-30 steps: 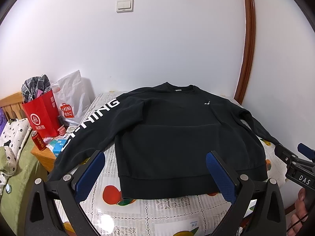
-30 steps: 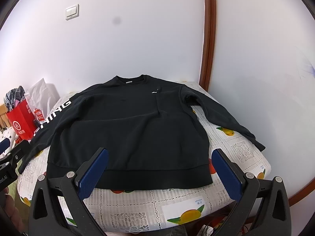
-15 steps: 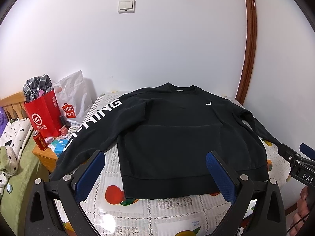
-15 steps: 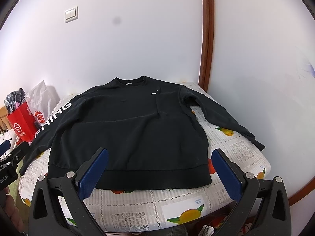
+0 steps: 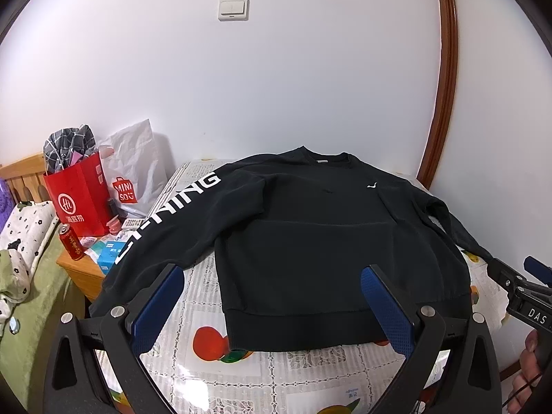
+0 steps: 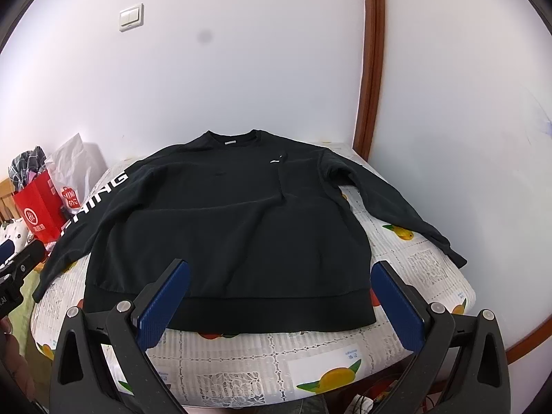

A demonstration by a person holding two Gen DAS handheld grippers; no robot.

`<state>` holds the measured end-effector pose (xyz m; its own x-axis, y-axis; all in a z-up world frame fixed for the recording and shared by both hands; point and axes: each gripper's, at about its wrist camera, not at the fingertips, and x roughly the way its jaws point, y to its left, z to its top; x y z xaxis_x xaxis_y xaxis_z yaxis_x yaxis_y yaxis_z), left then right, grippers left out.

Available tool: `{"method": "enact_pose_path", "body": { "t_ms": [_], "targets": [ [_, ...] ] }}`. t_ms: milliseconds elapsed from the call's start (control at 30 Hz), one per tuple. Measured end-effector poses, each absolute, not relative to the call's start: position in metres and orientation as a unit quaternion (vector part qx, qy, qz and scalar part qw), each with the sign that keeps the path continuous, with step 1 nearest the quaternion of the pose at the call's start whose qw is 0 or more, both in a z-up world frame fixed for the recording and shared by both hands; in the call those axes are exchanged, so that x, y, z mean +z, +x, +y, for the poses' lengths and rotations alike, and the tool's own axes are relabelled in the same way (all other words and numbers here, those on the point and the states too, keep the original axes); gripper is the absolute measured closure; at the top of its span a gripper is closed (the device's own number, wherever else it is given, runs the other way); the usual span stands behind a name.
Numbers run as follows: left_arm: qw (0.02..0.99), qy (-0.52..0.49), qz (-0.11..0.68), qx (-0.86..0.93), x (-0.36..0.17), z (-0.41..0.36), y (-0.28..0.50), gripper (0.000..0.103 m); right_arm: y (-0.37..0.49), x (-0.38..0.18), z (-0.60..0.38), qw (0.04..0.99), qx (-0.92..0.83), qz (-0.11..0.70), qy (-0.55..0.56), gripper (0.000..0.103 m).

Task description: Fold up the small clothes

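Note:
A black sweatshirt (image 5: pixel 327 234) lies flat, front up, on a table with a fruit-print cloth (image 5: pixel 207 372), neck toward the wall. Its left sleeve (image 5: pixel 162 224) carries white letters and hangs over the left edge. It also shows in the right wrist view (image 6: pixel 234 227), with the right sleeve (image 6: pixel 396 207) spread out to the right. My left gripper (image 5: pixel 272 276) is open and empty, above the hem at the left front. My right gripper (image 6: pixel 279 269) is open and empty, above the hem (image 6: pixel 241 314). Neither touches the cloth.
A red paper bag (image 5: pixel 77 203) and a white Miniso bag (image 5: pixel 132 176) stand on a wooden side table (image 5: pixel 79 272) at the left, with a red can (image 5: pixel 70 243) and small boxes. A bed with green bedding (image 5: pixel 31 296) lies farther left. A white wall and brown door frame (image 5: pixel 443 79) stand behind.
Both grippers have drifted slightly; the left view has shifted a little so the sweatshirt sits farther right in the frame. The jaws stay wide open. The sweatshirt has not moved.

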<state>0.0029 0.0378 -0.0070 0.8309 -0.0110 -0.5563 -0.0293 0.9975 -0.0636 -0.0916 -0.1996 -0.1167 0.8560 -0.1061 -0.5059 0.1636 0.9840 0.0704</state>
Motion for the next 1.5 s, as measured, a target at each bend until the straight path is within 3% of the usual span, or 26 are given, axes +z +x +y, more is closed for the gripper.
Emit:
{"method": "enact_pose_path", "body": {
  "t_ms": [467,733,900,1167,1300,1500],
  "targets": [
    [0.948,-0.064,0.313,-0.005,-0.016,0.067,0.033,0.0,-0.064,-0.115,-0.202,0.96,-0.058,0.27,0.055,0.0],
    [0.914,-0.154,0.374,0.008,-0.071,0.123,0.074,0.001,-0.023,-0.133,-0.215,0.956,-0.042,0.287,0.052,0.001],
    [0.897,-0.181,0.401,0.048,-0.111,0.149,0.093,0.004,0.006,-0.162,-0.23,0.956,-0.044,0.285,0.051,0.007],
    [0.872,-0.279,0.396,0.066,-0.159,0.187,0.111,0.025,0.051,-0.21,-0.258,0.94,-0.048,0.327,0.086,0.01],
    [0.875,-0.302,0.37,0.079,-0.16,0.192,0.114,0.031,0.062,-0.219,-0.266,0.936,-0.05,0.334,0.104,0.01],
    [0.873,-0.307,0.361,0.118,-0.165,0.204,0.124,0.059,0.073,-0.223,-0.262,0.935,-0.043,0.337,0.102,0.01]
  ]
}}
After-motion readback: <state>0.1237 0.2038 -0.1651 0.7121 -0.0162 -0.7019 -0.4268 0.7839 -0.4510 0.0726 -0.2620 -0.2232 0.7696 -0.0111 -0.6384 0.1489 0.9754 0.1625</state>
